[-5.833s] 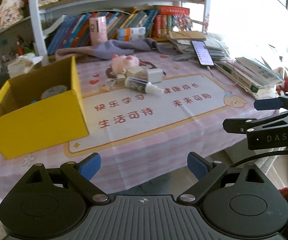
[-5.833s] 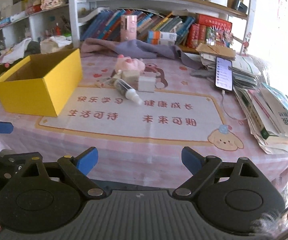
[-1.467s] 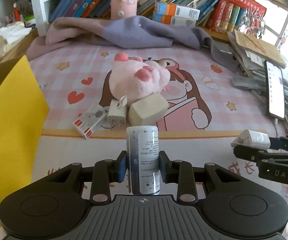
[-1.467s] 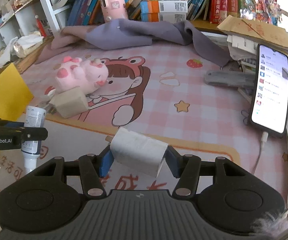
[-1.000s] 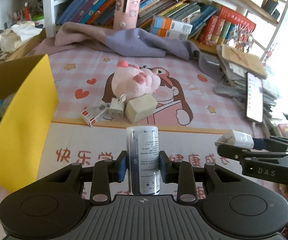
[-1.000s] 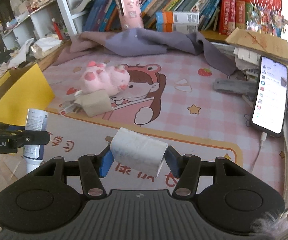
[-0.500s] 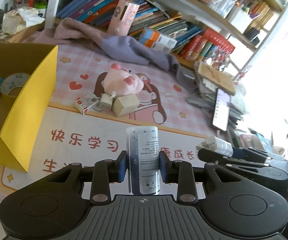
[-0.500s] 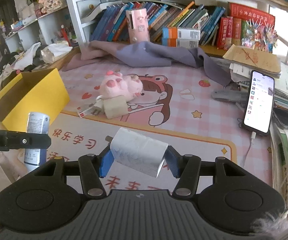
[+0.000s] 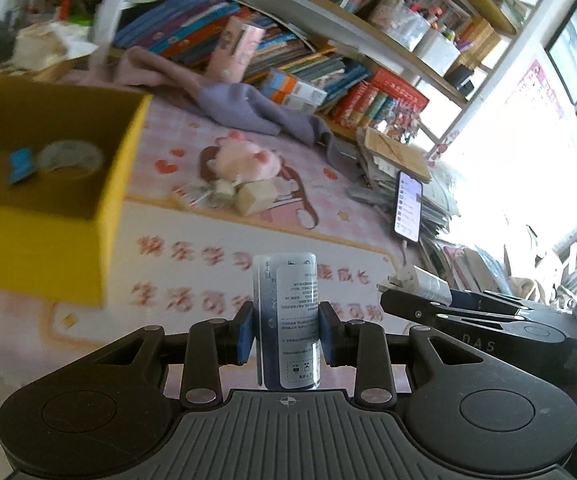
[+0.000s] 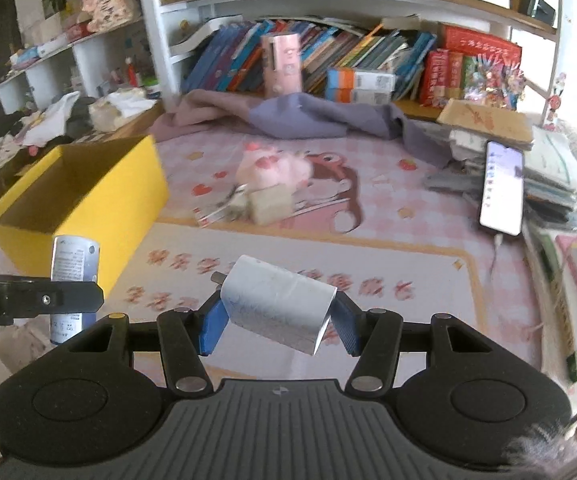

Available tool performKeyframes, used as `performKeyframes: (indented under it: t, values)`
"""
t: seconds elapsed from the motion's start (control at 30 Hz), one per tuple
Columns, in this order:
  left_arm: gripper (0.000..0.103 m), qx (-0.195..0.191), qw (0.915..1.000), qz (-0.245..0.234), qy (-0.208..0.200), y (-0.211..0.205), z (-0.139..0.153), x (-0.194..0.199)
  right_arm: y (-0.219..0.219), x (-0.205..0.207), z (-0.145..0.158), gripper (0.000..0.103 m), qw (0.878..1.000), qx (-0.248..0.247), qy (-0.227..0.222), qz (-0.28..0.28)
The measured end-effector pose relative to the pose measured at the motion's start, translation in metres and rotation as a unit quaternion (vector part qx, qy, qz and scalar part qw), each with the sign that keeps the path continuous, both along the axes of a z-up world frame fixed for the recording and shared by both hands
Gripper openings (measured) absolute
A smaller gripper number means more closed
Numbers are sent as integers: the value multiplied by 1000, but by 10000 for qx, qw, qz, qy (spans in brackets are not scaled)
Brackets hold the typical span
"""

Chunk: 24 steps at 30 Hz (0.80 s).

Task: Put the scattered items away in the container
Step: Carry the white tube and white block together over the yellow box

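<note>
Left tongs (image 9: 286, 334) clamp bottle (image 9: 286, 312); right tongs (image 10: 278, 324) clamp charger (image 10: 278, 304).

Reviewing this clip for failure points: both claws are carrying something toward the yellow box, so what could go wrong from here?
1. The white charger sits tilted in the right claw, pinched at its ends, so it may twist free on the way.
2. The bottle stands tall in the left claw, gripped low on its body; it could tip as it is carried.
3. The yellow box already holds a tape roll, so a dropped bottle may bounce off it.
</note>
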<state>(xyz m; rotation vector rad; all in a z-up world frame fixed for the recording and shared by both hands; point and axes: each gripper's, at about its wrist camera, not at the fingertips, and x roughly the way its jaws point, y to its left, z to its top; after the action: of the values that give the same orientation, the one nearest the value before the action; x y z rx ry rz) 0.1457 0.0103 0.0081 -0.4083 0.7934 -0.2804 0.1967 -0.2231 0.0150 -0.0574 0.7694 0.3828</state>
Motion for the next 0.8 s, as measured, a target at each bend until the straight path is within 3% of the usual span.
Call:
performKeyframes:
  t: [0.43, 0.8]
  values:
    - [31, 33, 9982, 597, -75, 85, 1, -86, 87, -76, -2, 53, 9985, 83, 24, 537]
    - [31, -103, 9951, 964, -175, 126, 3, -130, 138, -114, 6, 53, 9944, -38, -52, 1051]
